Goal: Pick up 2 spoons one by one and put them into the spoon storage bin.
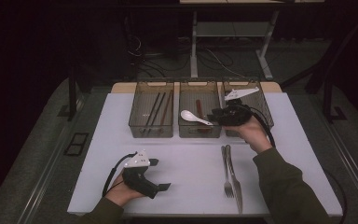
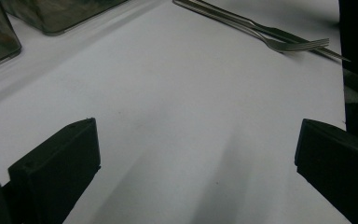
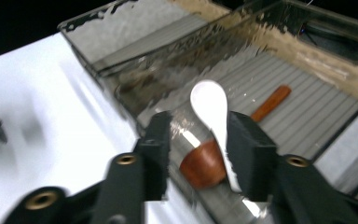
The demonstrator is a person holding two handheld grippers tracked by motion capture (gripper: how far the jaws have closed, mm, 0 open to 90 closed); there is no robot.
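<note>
My right gripper [image 1: 214,119] [image 3: 198,135] hangs over the front of the middle clear bin [image 1: 199,132] [image 3: 307,116]. A white spoon [image 1: 193,117] [image 3: 209,105] lies between its jaws, handle along the right jaw's inner face and bowl pointing away. The left jaw stands apart from it, so the pads do not clamp it. Below it in the bin is a brown spoon [image 1: 198,106] [image 3: 205,163]. My left gripper [image 1: 161,174] [image 2: 196,158] rests at the table's front left, jaws wide apart with bare white table between them.
A fork [image 1: 227,172] [image 2: 284,44] and a knife [image 1: 236,184] [image 2: 279,33] lie side by side on the white table [image 1: 186,158], front right of centre. The left bin [image 1: 151,129] holds dark chopsticks. The right bin [image 1: 263,105] sits behind my right hand.
</note>
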